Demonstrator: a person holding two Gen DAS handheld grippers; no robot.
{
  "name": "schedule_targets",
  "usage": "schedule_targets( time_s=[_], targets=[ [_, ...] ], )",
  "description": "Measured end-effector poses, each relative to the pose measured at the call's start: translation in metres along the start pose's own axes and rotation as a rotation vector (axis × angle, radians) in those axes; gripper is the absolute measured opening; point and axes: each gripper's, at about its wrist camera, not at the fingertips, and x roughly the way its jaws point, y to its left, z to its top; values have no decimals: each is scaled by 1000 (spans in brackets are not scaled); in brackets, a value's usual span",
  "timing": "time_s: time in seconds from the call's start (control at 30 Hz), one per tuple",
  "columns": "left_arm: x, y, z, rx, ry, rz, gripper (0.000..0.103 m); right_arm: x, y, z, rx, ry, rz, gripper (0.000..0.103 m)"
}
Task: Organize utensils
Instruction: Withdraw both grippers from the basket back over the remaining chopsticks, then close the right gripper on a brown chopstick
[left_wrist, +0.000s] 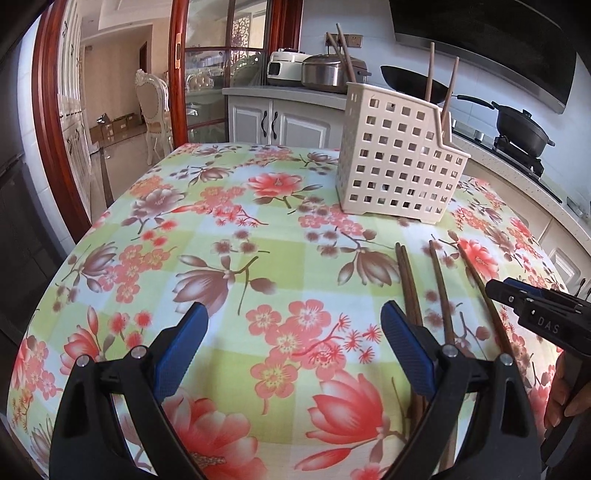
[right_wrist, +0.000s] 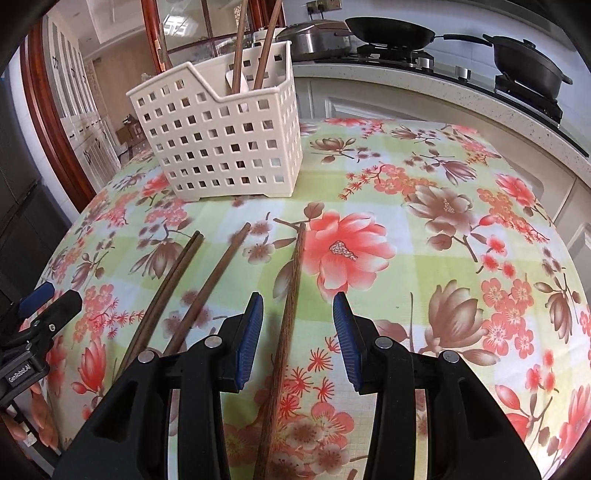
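Wooden chopsticks (right_wrist: 284, 332), perforated plastic basket (right_wrist: 221, 140), floral tablecloth (right_wrist: 443, 258)

Both grippers are black plastic with ribbed blue pads and silver pivot screws; the right gripper (left_wrist: 496, 286) bears "DAS" lettering, the left gripper (right_wrist: 50, 295) a "GenRobot.AI" label

A table under a flowered, checked tablecloth (right_wrist: 424, 258) carries everything; a white perforated utensil caddy (right_wrist: 221, 140) stands on it, well ahead of the right gripper (right_wrist: 298, 306) and off to that gripper's left. Four brown chopsticks lie flat on the cloth, pointing toward the caddy; one chopstick (right_wrist: 291, 295) runs between the right gripper's open fingers, a single chopstick (right_wrist: 214, 280) lies just left of them, and a touching pair (right_wrist: 173, 280) lies further left.
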Motion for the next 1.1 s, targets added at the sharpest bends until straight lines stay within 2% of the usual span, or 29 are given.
schedule_targets(
  time_s=[0.73, 0.87, 0.9, 1.07, 1.1],
  targets=[
    [6, 12, 0, -49, 31, -14, 92, 19, 8, 12, -68, 47, -15, 39],
    [5, 11, 0, -44, 30, -16, 92, 26, 14, 17, -102, 58, -59, 38],
    [6, 12, 0, -46, 30, -17, 92, 27, 16, 18, -108, 60, -62, 36],
    [8, 12, -1, -50, 49, -12, 92, 25, 24, 15, -153, 59, -72, 11],
    [9, 11, -1, -47, 54, -9, 92, 24, 24, 14, -155, 59, -67, 9]
  ],
)
